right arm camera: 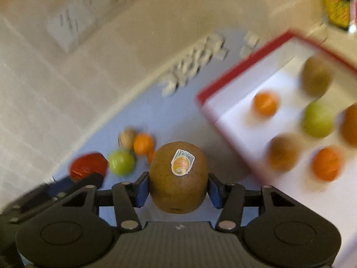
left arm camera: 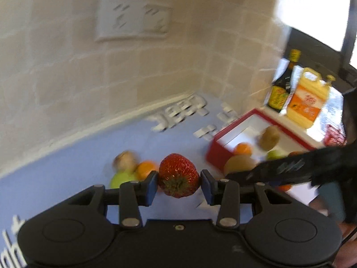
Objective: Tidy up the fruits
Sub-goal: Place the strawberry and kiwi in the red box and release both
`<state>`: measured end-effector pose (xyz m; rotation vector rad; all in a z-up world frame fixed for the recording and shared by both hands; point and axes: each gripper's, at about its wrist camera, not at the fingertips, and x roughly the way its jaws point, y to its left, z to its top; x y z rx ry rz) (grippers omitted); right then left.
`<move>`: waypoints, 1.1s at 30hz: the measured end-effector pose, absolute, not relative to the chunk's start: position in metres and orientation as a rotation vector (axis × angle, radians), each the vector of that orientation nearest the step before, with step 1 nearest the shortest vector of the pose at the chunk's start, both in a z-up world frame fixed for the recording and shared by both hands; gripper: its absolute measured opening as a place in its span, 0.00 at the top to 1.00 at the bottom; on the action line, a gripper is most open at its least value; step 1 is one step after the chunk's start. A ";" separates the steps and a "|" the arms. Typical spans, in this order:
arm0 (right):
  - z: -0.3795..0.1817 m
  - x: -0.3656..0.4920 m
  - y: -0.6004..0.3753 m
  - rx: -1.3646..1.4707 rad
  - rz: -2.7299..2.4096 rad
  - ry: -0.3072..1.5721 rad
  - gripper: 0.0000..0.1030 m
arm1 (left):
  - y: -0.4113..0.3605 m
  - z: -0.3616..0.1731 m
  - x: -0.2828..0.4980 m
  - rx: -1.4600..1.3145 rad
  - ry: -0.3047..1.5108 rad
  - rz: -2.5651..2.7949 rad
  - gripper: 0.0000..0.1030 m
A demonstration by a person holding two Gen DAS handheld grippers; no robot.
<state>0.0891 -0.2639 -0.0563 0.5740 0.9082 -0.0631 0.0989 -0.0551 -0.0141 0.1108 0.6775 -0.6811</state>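
The right gripper (right arm camera: 178,193), clamping the kiwi (right arm camera: 178,177), sits nearer the red box (right arm camera: 225,84), at two o'clock; the left gripper (left arm camera: 178,184) pinches the strawberry (left arm camera: 178,174)

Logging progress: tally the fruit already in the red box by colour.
Orange fruit: 3 (one cut off by the frame edge)
Brown kiwis: 2
Green fruit: 1
Total: 6

Red-rimmed box (right arm camera: 225,84) smeared by motion blur — its right side cut off by the frame edge. Fruits inside just colour blobs; far white lettering (left arm camera: 178,114) on the blue mat unreadable.
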 end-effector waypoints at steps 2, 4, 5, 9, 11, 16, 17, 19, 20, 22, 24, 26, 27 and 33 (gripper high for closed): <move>-0.028 0.069 -0.291 0.568 -0.109 0.833 0.46 | -0.074 -0.001 0.094 0.123 0.635 -0.732 0.52; -0.004 0.048 -0.322 0.560 -0.173 0.768 0.46 | -0.096 0.010 0.089 0.131 0.598 -0.791 0.52; 0.006 0.039 -0.337 0.558 -0.208 0.745 0.46 | -0.106 0.014 0.087 0.133 0.586 -0.819 0.52; 0.029 0.003 -0.394 0.560 -0.323 0.686 0.46 | -0.154 0.024 0.076 0.162 0.560 -0.940 0.52; 0.029 -0.010 -0.417 0.563 -0.395 0.683 0.46 | -0.182 0.020 0.070 0.199 0.570 -0.997 0.52; 0.004 -0.025 -0.450 0.578 -0.461 0.773 0.46 | -0.246 -0.013 0.053 0.312 0.685 -1.101 0.52; -0.003 -0.025 -0.452 0.590 -0.451 0.790 0.46 | -0.256 -0.021 0.050 0.331 0.712 -1.112 0.52; -0.019 -0.022 -0.455 0.618 -0.439 0.837 0.46 | -0.274 -0.039 0.045 0.359 0.765 -1.128 0.52; -0.027 -0.020 -0.456 0.625 -0.440 0.858 0.46 | -0.283 -0.048 0.044 0.372 0.794 -1.130 0.52; -0.040 -0.018 -0.455 0.625 -0.449 0.890 0.46 | -0.293 -0.062 0.042 0.396 0.835 -1.130 0.52; -0.051 -0.016 -0.455 0.620 -0.464 0.924 0.46 | -0.300 -0.072 0.037 0.415 0.861 -1.132 0.52; -0.059 -0.012 -0.450 0.599 -0.473 0.946 0.46 | -0.306 -0.079 0.035 0.426 0.881 -1.138 0.52; -0.063 -0.011 -0.449 0.585 -0.478 0.956 0.46 | -0.310 -0.082 0.036 0.432 0.888 -1.142 0.52; -0.071 -0.001 -0.446 0.490 -0.515 0.981 0.46 | -0.329 -0.104 0.028 0.498 0.943 -1.144 0.52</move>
